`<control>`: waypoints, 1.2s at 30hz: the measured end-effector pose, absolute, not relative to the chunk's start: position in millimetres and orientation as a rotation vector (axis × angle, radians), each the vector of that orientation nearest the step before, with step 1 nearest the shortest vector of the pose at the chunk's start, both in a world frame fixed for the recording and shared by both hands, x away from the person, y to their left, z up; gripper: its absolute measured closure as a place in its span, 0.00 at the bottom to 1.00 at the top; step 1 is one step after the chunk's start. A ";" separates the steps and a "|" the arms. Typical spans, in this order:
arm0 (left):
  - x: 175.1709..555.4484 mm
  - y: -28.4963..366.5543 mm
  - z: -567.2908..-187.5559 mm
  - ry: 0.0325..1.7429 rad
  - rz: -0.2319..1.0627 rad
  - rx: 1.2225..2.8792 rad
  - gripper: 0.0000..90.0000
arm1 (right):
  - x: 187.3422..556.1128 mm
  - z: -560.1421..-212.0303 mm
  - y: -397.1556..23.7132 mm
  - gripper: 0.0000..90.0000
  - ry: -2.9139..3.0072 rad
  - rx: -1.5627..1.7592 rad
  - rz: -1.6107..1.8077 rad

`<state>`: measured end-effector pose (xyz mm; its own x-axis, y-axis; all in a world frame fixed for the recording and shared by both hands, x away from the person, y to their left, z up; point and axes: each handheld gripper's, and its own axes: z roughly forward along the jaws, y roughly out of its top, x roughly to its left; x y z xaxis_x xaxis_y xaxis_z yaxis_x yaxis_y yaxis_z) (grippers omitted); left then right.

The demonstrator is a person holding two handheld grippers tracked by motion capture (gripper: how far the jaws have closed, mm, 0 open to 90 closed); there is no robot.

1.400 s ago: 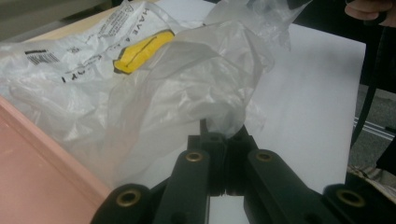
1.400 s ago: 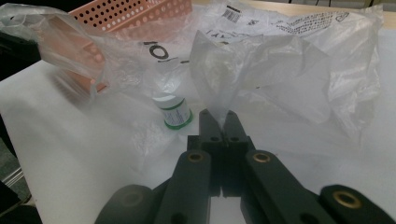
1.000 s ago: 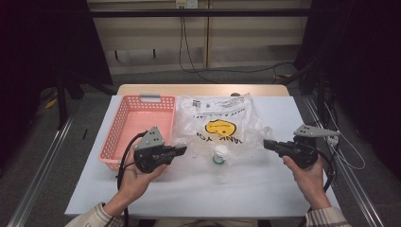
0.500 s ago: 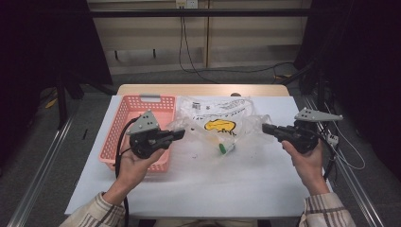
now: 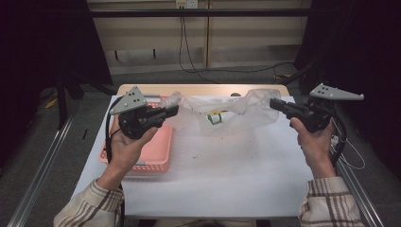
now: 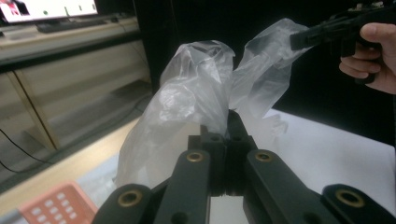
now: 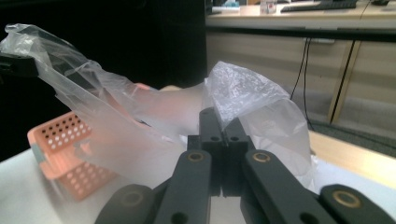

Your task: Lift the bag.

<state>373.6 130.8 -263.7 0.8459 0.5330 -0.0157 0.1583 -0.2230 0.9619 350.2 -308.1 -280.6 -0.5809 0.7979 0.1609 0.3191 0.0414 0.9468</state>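
L gripper (image 5: 174,111): jaws pinched tight on one end of the clear plastic bag (image 5: 222,116); in the left gripper view the film bunches up right out of the closed jaws (image 6: 205,93).
R gripper (image 5: 274,104): same, clamped shut on the opposite end of the bag; in the right gripper view the film crumples just above the jaw tips (image 7: 243,88).
Hands: L hand (image 5: 124,146) and R hand (image 5: 314,142) hold the grippers well above the table (image 5: 227,179), roughly level w/ each other, jaws pointing inward toward each other.
Bag: strung between the two grippers, sagging in the middle, off the table as far as I can tell. Yellow print on it barely visible.
Contents: small item w/ green-white label (image 5: 215,118) sits in the low middle of the bag; can't tell exactly what it is.
Basket: pink perforated basket (image 5: 156,151) on the table below and just right of the L hand, partly under the bag's L end; also in the right gripper view (image 7: 65,149).
Step (judgement): lift phase, bag w/ contents held by both ends, prob. on its way over to the basket or to be tipped out.
Next move (judgement): needs both grips kept firm and the ends kept level so the item doesn't slide toward an opening; then shift the sag over the basket before lowering or tilting one end.
Risk (judgement): thin film could slip from the jaws or tear under the load; uneven height = item rolls to one side.
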 end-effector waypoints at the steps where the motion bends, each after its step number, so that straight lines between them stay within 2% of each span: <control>1: 374.9 131.2 -258.7 0.526 0.382 1.779 1.00 | 352.1 -275.8 -307.9 1.00 1.905 1.121 1.565; 13: 405.8 142.6 -212.4 0.596 0.471 1.708 1.00 | 369.1 -209.3 -305.2 1.00 1.762 1.018 1.570; 21: 412.1 143.4 -180.3 0.595 0.520 1.672 1.00 | 381.3 -173.1 -305.6 1.00 1.720 1.006 1.570; 31: 422.1 133.9 -156.0 0.615 0.511 1.644 1.00 | 400.7 -154.3 -305.2 1.00 1.704 1.042 1.557; 36: 424.0 133.2 -170.0 0.626 0.518 1.674 1.00 | 403.3 -159.7 -302.2 1.00 1.725 1.043 1.533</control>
